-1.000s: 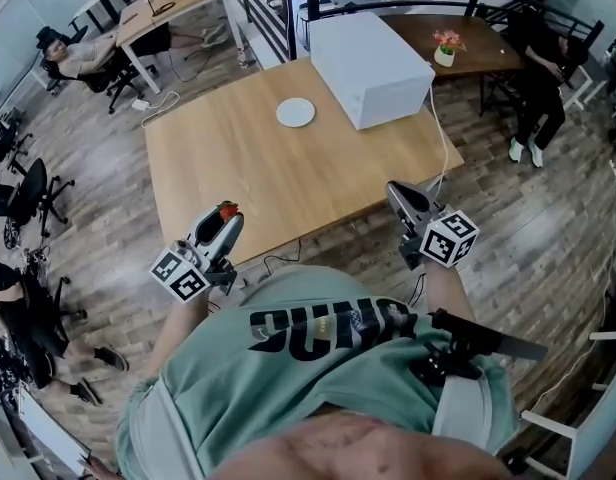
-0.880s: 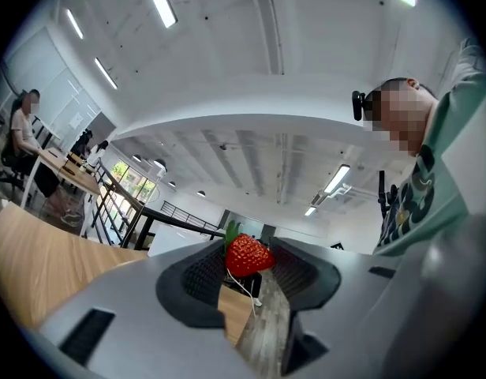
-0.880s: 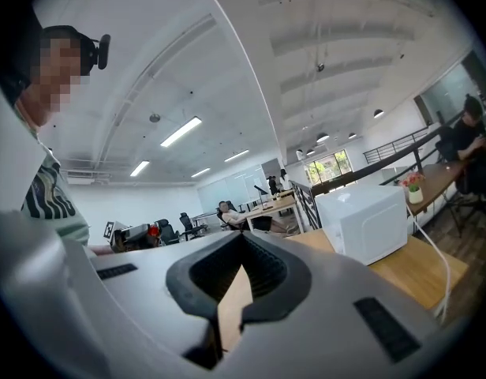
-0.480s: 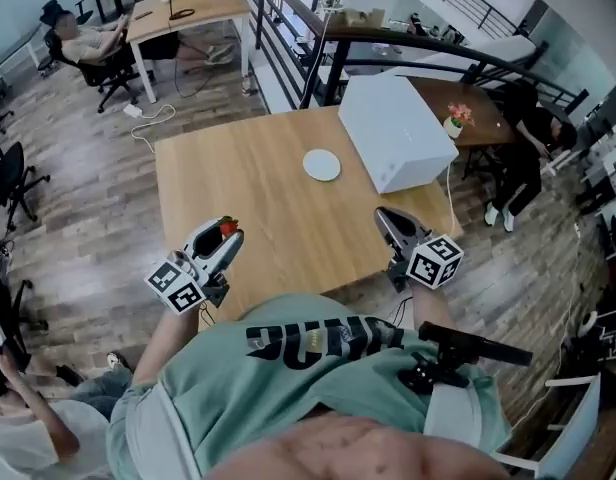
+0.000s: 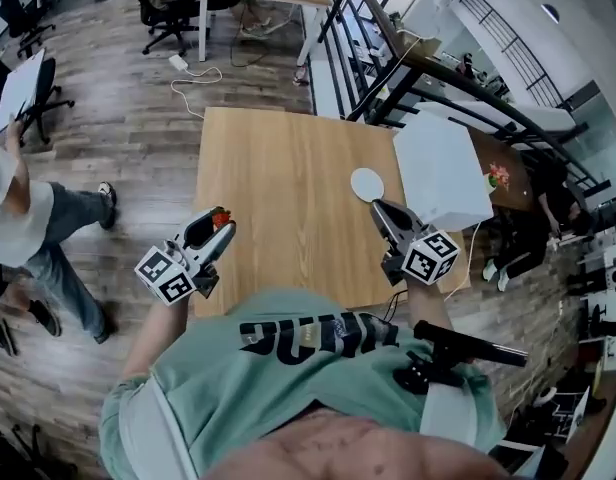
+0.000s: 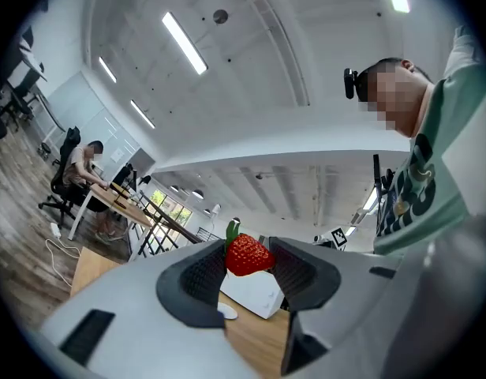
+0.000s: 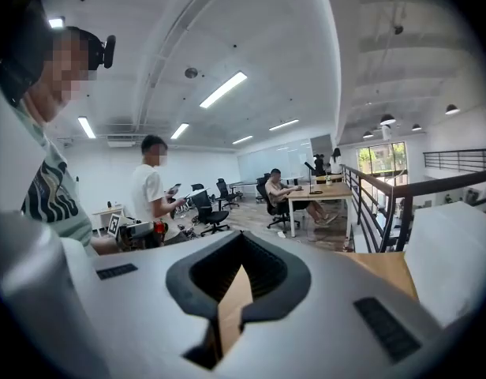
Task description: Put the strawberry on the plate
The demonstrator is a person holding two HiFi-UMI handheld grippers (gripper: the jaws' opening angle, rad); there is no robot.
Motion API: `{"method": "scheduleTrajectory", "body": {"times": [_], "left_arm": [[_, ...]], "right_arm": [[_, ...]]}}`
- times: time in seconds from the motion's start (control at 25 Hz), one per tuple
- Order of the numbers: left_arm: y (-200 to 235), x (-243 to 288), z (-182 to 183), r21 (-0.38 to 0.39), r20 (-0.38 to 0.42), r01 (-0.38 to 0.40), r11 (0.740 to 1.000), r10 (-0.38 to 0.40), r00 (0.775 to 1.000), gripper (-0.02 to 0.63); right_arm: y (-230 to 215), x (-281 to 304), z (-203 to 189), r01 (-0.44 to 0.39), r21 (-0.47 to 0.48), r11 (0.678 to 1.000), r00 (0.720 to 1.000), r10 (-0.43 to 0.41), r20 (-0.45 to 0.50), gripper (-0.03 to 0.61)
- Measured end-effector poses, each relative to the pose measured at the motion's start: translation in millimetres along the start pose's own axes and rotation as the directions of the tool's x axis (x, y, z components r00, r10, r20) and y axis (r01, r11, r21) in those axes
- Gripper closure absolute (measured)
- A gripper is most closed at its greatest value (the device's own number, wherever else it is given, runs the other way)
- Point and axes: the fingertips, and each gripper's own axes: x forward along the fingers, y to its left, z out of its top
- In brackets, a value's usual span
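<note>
Red strawberry (image 6: pixel 247 256) with a green stalk is clamped between the dark ribbed pads (image 6: pixel 202 273) of the left gripper (image 5: pixel 219 224), pressed on from both sides, with the jaws kept fairly wide round it. The fruit is held in the air, off any surface. From the head view it is seen over the near left part of the wooden table (image 5: pixel 278 158), close to the edge, and well apart from the plate (image 5: pixel 367 184).

The white round plate is laid on the far right part of the table, empty, just beside a white box (image 5: pixel 443 173). It is also caught small in the left gripper view, past the jaws, in front of the box.

The right gripper (image 5: pixel 377 208) is seen with its tips brought together and nothing held between them; only table wood is shown through the gap lower down between the pads. In the head view its tips are placed just short of the plate on the near side; contact with the table cannot be told.

A standing person (image 7: pixel 152 188) and a seated person (image 7: pixel 274 188) at a desk are seen in the background.
</note>
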Motion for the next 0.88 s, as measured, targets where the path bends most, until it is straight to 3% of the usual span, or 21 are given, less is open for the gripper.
{"method": "scheduleTrajectory", "body": {"times": [0.28,0.52,0.68,0.88], "left_arm": [[4.4,13.7,-11.9,0.007,0.000,-0.068,0.998,0.068,0.998,0.436],[-17.6,94.0,-39.5,0.063,-0.038,-0.100,0.993,0.103,0.994,0.436],[-38.9,140.7,-79.1,-0.014,-0.043,-0.181,0.983,0.180,0.983,0.436],[-57.6,189.8,-109.9,-0.060,-0.106,-0.182,0.982,0.175,0.979,0.436]], "right_arm": [[-23.3,23.0,-3.1,-0.091,-0.002,0.996,0.996,0.091,-0.005,0.572],[-104.1,5.5,-21.2,-0.158,0.007,0.987,0.987,0.158,0.012,0.572],[-155.7,-4.1,-55.1,-0.225,0.010,0.974,0.974,0.225,-0.016,0.572],[-186.2,-8.0,-70.5,-0.266,0.038,0.963,0.964,0.266,0.012,0.572]]}}
